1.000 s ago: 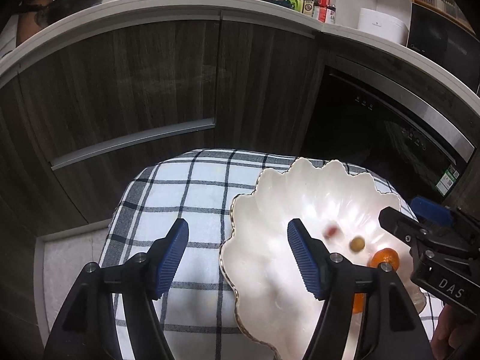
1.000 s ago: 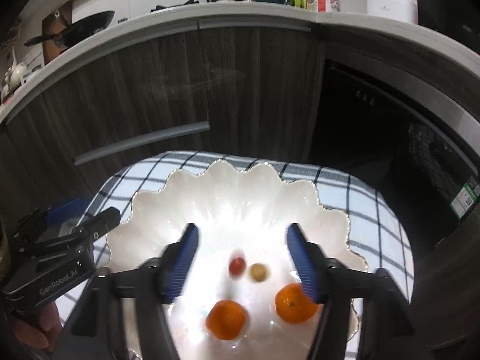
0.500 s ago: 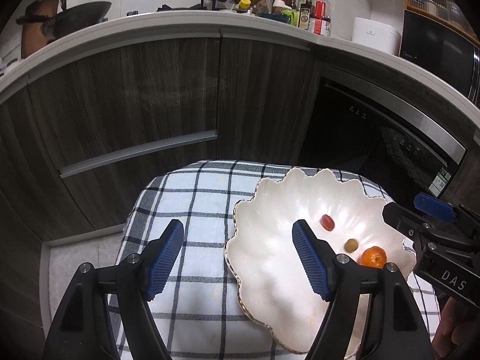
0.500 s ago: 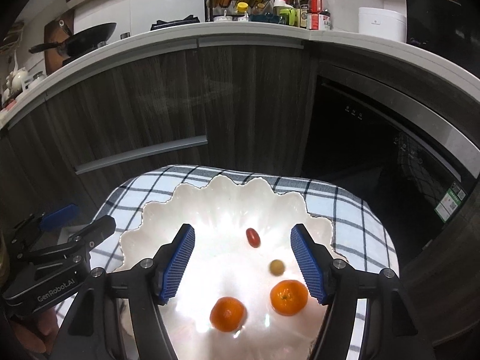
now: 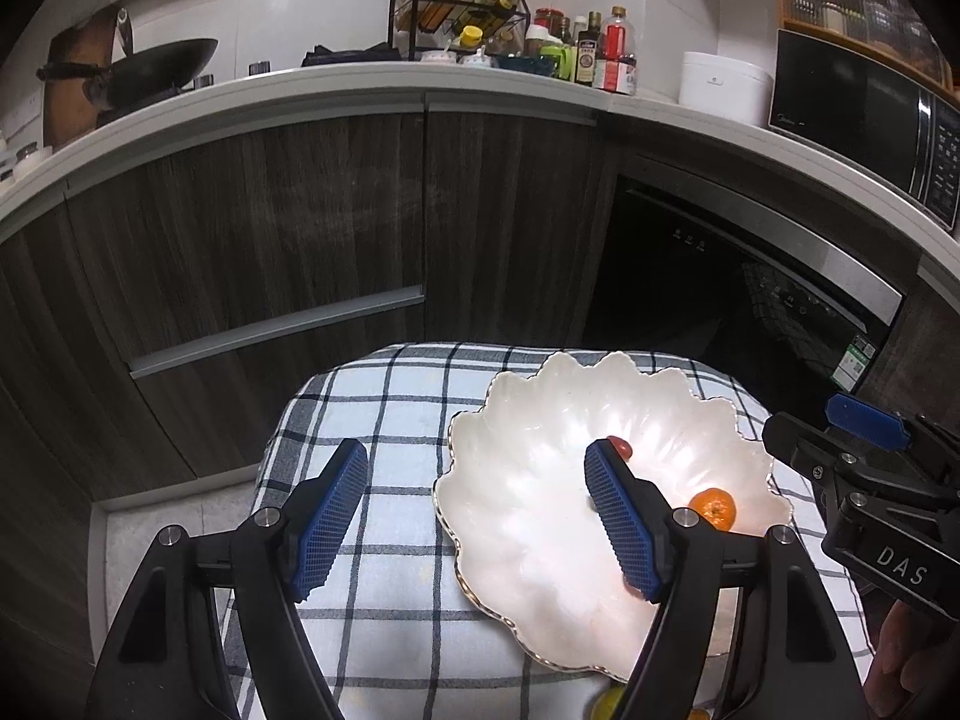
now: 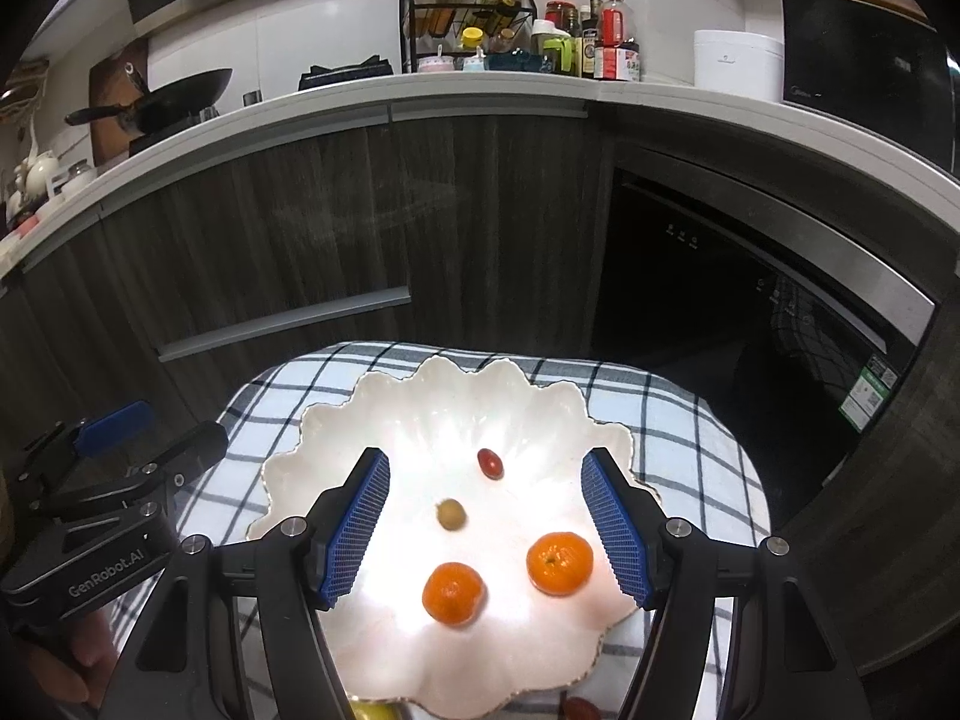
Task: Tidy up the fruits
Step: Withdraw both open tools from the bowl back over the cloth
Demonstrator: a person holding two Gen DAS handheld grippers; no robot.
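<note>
A white scalloped plate lies on a checked cloth. On it are two mandarins, a small green fruit and a red cherry tomato. My right gripper hovers open above these fruits with nothing between its fingers. My left gripper hangs open over the plate's left rim and the cloth, also empty. In the left wrist view its right finger hides part of the tomato, and one mandarin shows. Each gripper appears in the other's view.
A yellow fruit and a red one lie off the plate by its near rim. Dark wood cabinets and a built-in appliance stand behind the small table. The counter above carries a wok, bottles and a microwave.
Both grippers have risen and drawn back from the plate, so more of the counter shows. The left jaws stand a little wider. The green fruit has rolled left across the plate.
</note>
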